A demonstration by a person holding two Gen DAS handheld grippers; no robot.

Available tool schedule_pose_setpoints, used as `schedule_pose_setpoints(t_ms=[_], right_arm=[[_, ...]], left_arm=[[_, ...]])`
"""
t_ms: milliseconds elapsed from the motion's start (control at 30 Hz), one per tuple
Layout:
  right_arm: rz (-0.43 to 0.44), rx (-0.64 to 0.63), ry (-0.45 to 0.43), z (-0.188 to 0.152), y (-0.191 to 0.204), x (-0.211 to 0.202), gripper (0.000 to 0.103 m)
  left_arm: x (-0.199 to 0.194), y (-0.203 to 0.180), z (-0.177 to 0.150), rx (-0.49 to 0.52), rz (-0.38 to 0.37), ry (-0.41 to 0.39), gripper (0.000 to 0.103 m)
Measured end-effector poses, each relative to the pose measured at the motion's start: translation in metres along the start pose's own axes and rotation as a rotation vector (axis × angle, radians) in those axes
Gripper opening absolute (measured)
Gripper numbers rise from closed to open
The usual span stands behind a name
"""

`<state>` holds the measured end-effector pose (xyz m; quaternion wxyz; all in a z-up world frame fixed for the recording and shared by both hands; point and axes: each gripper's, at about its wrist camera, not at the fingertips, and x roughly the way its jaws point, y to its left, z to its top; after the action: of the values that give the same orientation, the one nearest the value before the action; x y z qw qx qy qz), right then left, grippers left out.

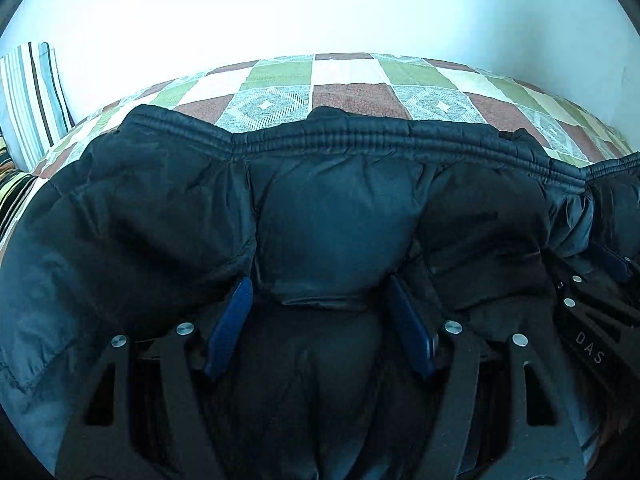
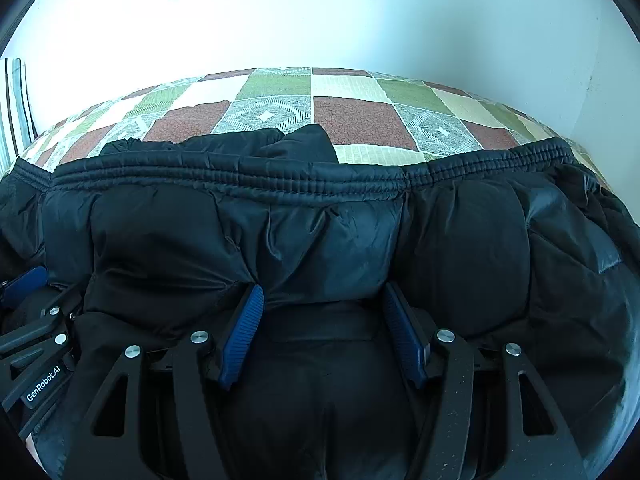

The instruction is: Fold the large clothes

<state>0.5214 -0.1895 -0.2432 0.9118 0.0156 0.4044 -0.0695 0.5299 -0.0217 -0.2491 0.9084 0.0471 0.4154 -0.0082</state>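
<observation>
My left gripper and right gripper each pinch puffy, glossy black jacket, its ribbed hem ahead, patchwork quilt beyond.

A patchwork bedspread stretches across the bed at the far side, squares of green, rust-red, cream and grey diamond pattern. Behind it rises a plain white wall. Far left stands a striped cushion, upright against that wall.

Beyond the jacket's elastic hem I see bare quilt — open passage; left of the jacket, a striped cushion blocks.
</observation>
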Motion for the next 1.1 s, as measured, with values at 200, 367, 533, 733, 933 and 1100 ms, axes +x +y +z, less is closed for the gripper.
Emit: schedule_pose_setpoints(t_ms=[200, 367, 533, 733, 933, 1100], right_arm=[[-0.002, -0.001, -0.003, 0.0001, 0.0003, 0.0006, 0.061], [-0.006, -0.003, -0.005, -0.0004, 0.001, 0.001, 0.061], [-0.011, -0.005, -0.007, -0.0008, 0.0013, 0.001, 0.061], [-0.014, -0.006, -0.007, -0.0004, 0.0015, 0.0009, 0.061], [-0.016, -0.007, -0.004, 0.0003, 0.0024, 0.0007, 0.061], [-0.013, -0.005, 0.001, 0.0033, 0.001, -0.0024, 0.061]], left_arm=[[0.002, -0.0008, -0.0003, -0.001, -0.001, 0.0, 0.07], [0.0022, -0.001, -0.0005, 0.0, 0.0, 0.0, 0.07], [0.0026, -0.0019, 0.0002, 0.001, 0.001, 0.001, 0.07], [0.0031, -0.0026, -0.0006, 0.0, -0.001, 0.002, 0.07], [0.0024, -0.0053, -0.0003, 0.002, 0.0, 0.005, 0.07], [-0.0006, -0.0052, 0.0057, 0.005, -0.004, 0.025, 0.07]])
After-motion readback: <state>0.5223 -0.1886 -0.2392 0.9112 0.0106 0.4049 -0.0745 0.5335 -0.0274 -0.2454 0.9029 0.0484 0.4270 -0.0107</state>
